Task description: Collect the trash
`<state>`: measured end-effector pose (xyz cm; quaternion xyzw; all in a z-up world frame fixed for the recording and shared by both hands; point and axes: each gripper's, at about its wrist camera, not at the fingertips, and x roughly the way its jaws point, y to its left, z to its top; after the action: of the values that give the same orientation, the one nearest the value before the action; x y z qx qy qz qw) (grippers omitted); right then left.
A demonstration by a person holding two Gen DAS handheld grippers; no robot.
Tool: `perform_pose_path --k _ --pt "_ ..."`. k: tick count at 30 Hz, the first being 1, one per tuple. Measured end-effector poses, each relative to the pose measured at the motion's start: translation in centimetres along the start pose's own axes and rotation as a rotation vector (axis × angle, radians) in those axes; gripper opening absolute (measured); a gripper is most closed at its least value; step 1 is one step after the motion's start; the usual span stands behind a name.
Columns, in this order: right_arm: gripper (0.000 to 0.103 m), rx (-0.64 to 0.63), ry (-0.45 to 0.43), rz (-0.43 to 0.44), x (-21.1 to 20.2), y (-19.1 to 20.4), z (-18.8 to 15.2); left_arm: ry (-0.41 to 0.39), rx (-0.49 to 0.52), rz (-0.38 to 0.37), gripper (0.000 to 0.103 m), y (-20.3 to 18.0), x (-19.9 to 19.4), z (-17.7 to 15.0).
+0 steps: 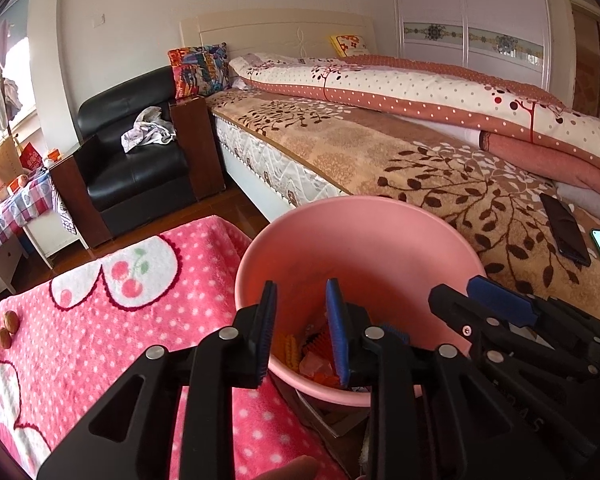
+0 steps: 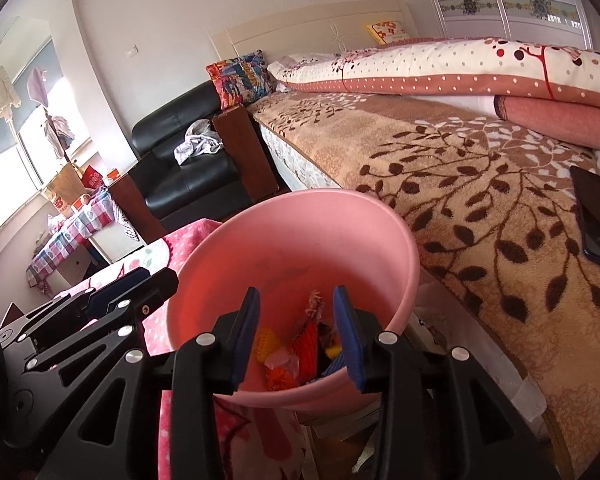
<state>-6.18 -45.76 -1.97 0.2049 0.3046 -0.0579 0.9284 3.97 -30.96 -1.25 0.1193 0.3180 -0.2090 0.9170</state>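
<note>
**Trash in the bin, two nuts left on the pink blanket**

At the far left of the left wrist view, two brown nuts (image 1: pixel 7 330) lie on the pink cherry blanket (image 1: pixel 100 320), well apart from everything else. If they count as trash, they are what remains to collect. Right of the blanket stands the pink bin (image 1: pixel 360 240), between blanket and bed (image 1: pixel 380 152), with bright wrappers (image 1: pixel 316 356) already at its bottom, so most of the job looks done.

The left gripper (image 1: pixel 302 336) hangs over the bin's near rim, jaws partly apart, nothing between them. The right gripper (image 2: pixel 296 336) sits beside it over the bin mouth, likewise partly open and empty.

Only the left view shows the nuts. The right view looks deeper into the bin, showing the yellow, orange and red scraps (image 2: pixel 292 356) more fully, and shows more of the dark phone (image 2: pixel 596 216) on the bed.
</note>
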Motion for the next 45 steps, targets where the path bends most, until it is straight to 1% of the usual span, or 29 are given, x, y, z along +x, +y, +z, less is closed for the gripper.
perform_pose_path --k 7,11,17,23,35,45 --pt "0.043 -0.004 -0.039 0.006 -2.5 0.6 -0.6 -0.02 -0.006 0.009 0.025 0.6 -1.8 -0.5" --pt "0.049 -0.018 -0.063 0.003 -4.0 1.5 -1.2 -0.038 -0.013 0.011 0.025 1.3 -3.2 -0.9" --pt "0.049 -0.049 -0.077 0.007 -5.5 3.5 -2.0 -0.052 -0.038 0.013 0.025 2.6 -5.0 -1.5" --pt "0.053 -0.081 -0.101 0.001 -7.1 5.3 -2.6 -0.068 -0.059 0.012 0.025 3.7 -6.8 -2.1" --pt "0.055 -0.13 -0.145 -0.012 -9.7 9.0 -3.9 -0.111 -0.092 0.02 0.025 6.3 -10.3 -3.3" --pt "0.055 -0.155 -0.151 0.006 -10.9 12.0 -5.5 -0.11 -0.117 0.046 0.025 8.8 -12.4 -5.3"
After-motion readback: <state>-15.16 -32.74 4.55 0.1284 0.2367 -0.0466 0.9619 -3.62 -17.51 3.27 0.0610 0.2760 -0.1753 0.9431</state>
